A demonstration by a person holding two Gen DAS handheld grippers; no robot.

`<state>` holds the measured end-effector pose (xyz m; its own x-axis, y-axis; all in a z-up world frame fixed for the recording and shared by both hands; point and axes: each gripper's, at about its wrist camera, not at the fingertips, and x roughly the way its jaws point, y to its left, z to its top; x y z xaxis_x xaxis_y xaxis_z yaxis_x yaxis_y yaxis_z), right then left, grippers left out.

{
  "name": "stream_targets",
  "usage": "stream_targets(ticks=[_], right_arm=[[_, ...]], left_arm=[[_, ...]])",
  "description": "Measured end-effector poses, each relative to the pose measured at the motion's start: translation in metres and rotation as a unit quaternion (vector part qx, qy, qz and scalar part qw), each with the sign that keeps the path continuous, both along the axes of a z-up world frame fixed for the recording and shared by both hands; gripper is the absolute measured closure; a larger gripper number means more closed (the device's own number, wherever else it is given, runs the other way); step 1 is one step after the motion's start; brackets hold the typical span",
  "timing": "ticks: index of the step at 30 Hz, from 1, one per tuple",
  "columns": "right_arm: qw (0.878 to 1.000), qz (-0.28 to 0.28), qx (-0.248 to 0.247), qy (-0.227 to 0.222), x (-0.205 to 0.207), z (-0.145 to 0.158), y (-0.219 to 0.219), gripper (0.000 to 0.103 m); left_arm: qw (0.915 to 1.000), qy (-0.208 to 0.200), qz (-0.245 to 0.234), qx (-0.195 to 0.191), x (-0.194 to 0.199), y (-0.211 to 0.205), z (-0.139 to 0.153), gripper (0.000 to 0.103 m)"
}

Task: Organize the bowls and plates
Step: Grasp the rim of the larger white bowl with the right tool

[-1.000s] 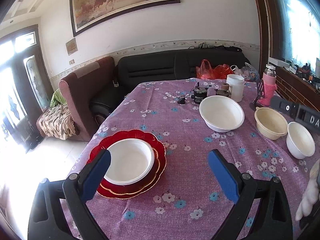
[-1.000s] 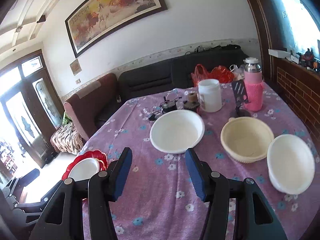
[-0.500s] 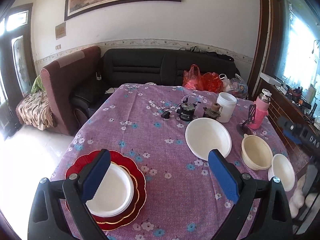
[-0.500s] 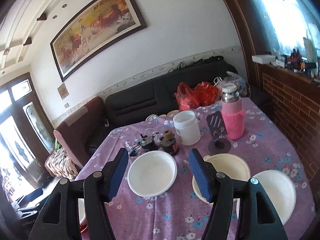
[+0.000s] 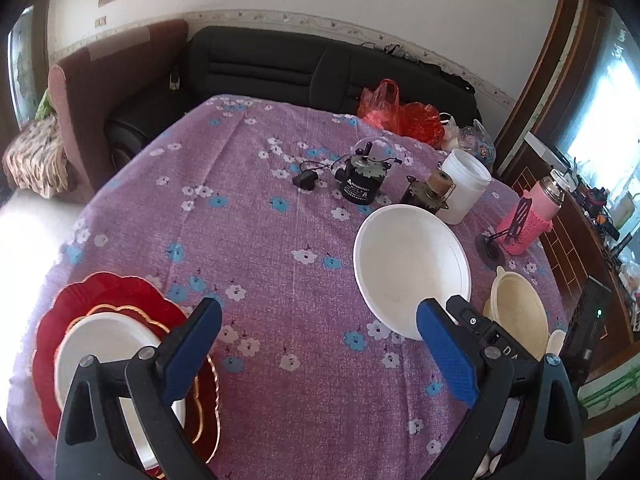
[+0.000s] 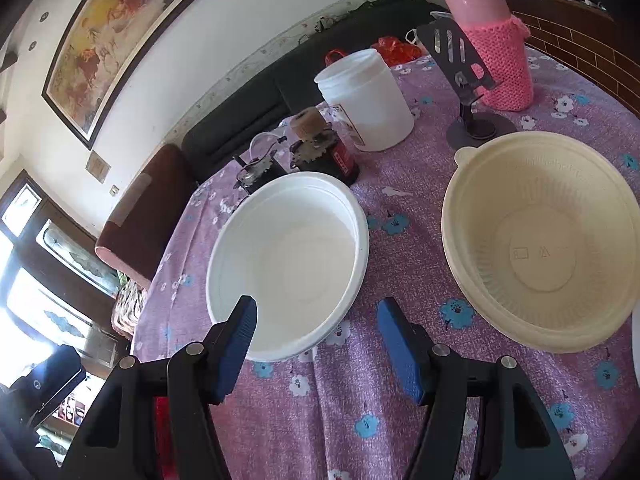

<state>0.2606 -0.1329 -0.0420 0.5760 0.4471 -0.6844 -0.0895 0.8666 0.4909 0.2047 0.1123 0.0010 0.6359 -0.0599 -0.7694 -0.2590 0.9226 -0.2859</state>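
A: Purple flowered tablecloth [image 5: 280, 216] runs bare through the middle, from the red plates [image 5: 60, 312] near the left edge across to the large white bowl [image 6: 286, 264]. The right side is crowded: the cream bowl [image 6: 544, 240] sits close beside the white one, apart from it, with a white tub [image 6: 366, 100] and pink flask [image 6: 496, 52] behind.

B: And the tongs?

A: The left gripper [image 5: 318, 350] is spread wide over bare cloth, holding nothing. The right gripper [image 6: 316, 346] is also parted, empty, its left pad over the large white bowl's near rim; I cannot tell whether it touches.

B: Counts?

A: Two red plates stacked with one white bowl [image 5: 108, 352] on top; one large white bowl, one cream bowl, and a sliver of another white bowl [image 5: 556, 344] beyond it.
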Motion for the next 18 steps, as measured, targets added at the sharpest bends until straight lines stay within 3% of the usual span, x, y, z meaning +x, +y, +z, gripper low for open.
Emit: stream_targets(ticks=[5,12,18], right_arm=[[1.0,-0.012,0.004,0.01,0.019,-0.014,0.004,0.035],[1.0,-0.006,0.009,0.005,0.024,-0.028,0.004,0.035],[1.0,0.006,0.001,-0.002,0.028,-0.033,0.01,0.035]], left_arm=[[0.9998,0.019,0.001,-0.002,0.046,0.003,-0.019,0.005],[0.9973,0.047,-0.014,0.054,0.104,-0.014,-0.044,0.005],[0.9965,0.067,-0.034,0.037,0.138,-0.023,-0.062,0.005]])
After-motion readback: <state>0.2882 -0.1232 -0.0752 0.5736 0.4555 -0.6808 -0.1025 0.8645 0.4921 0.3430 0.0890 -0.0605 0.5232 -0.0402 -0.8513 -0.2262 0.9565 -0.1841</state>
